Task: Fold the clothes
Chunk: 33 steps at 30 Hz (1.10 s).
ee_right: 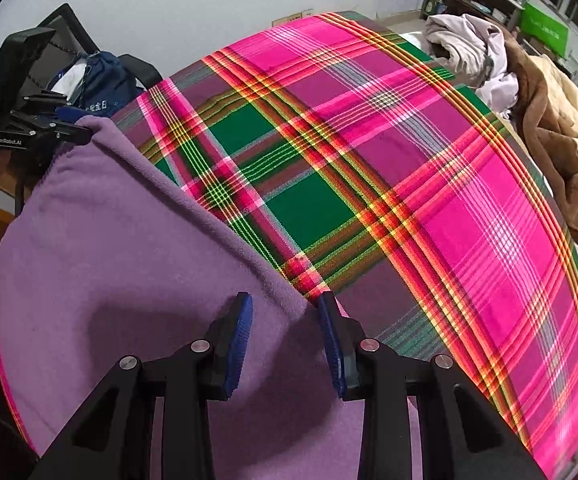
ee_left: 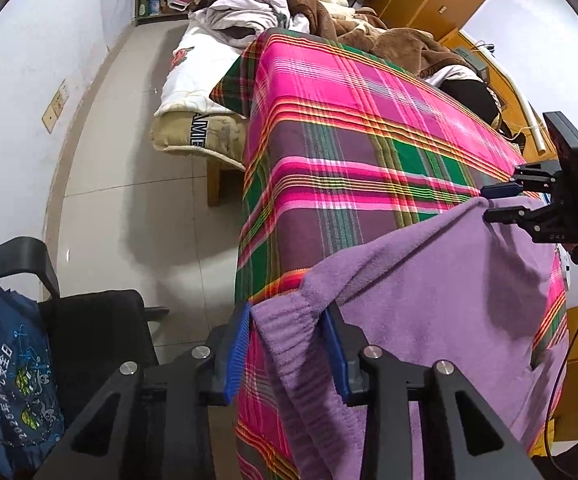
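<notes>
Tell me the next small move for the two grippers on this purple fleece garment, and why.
Probably close both grippers fully on the purple fleece garment. The left gripper has the ribbed hem between its fingers and the right gripper straddles the far edge, but gaps show beside the pads, so neither grip looks firm. The fleece lies flat on the pink plaid cloth, ready to lift and fold.
</notes>
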Each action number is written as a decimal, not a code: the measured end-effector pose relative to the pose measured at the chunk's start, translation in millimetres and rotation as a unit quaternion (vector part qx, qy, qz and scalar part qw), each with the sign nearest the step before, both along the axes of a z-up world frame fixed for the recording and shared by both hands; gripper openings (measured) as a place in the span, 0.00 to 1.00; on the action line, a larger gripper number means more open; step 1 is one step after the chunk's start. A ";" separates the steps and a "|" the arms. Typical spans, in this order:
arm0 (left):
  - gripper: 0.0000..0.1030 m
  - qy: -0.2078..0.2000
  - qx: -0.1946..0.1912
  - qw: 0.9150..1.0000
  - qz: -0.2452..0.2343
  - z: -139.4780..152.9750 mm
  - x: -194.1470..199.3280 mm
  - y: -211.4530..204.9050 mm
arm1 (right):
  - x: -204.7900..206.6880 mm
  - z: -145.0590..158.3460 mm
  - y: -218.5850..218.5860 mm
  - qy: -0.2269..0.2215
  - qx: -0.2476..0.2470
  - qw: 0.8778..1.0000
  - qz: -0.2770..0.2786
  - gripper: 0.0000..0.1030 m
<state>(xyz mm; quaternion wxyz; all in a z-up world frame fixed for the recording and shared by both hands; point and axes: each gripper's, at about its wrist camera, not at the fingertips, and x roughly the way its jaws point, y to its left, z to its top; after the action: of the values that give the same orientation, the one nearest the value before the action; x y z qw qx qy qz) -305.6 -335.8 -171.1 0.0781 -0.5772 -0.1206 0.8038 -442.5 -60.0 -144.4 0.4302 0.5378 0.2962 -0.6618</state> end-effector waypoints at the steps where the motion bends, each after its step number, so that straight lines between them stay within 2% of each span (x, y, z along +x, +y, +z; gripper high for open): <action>1: 0.33 0.001 0.003 1.000 -0.002 0.0 0.1 -0.3 | 0.5 0.1 -1.3 0.001 0.002 1.000 0.000 0.29; 2: 0.32 0.003 0.005 1.000 -0.003 -0.1 0.2 -0.6 | 0.9 0.2 -2.5 0.002 0.005 1.000 0.000 0.25; 3: 0.31 0.005 0.006 1.000 -0.003 -0.1 0.6 -1.0 | 1.6 0.3 -4.0 0.004 0.008 1.000 0.001 0.15; 4: 0.30 0.008 0.008 1.000 -0.002 -0.1 1.1 -1.5 | 3.7 0.7 -6.8 0.009 0.011 1.000 0.003 0.09; 6: 0.28 0.011 0.006 1.000 -0.001 0.9 2.1 -1.3 | 9.0 1.0 -12.3 0.020 0.018 1.000 0.007 0.06; 12: 0.26 0.036 -0.008 0.999 -0.001 16.7 7.2 2.8 | 26.6 8.0 -20.9 0.048 0.029 0.998 0.008 0.04; 22: 0.26 0.083 -0.030 0.996 -0.016 57.6 27.0 16.0 | 68.6 57.3 -4.1 0.089 -0.001 0.996 -0.009 0.03; 28: 0.27 0.111 -0.050 0.992 -0.026 86.2 53.7 33.6 | 97.0 85.0 18.8 0.102 -0.018 0.995 -0.008 0.03; 33: 0.27 0.122 -0.069 0.990 -0.033 101.6 83.4 52.1 | 129.3 95.2 36.6 0.105 -0.024 0.994 -0.001 0.03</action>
<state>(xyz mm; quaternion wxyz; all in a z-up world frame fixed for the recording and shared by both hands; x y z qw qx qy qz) -222.3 -283.7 -69.5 0.0789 -0.4827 -0.0356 0.8715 -313.1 -23.3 -49.3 0.4088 0.4555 0.3226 -0.7220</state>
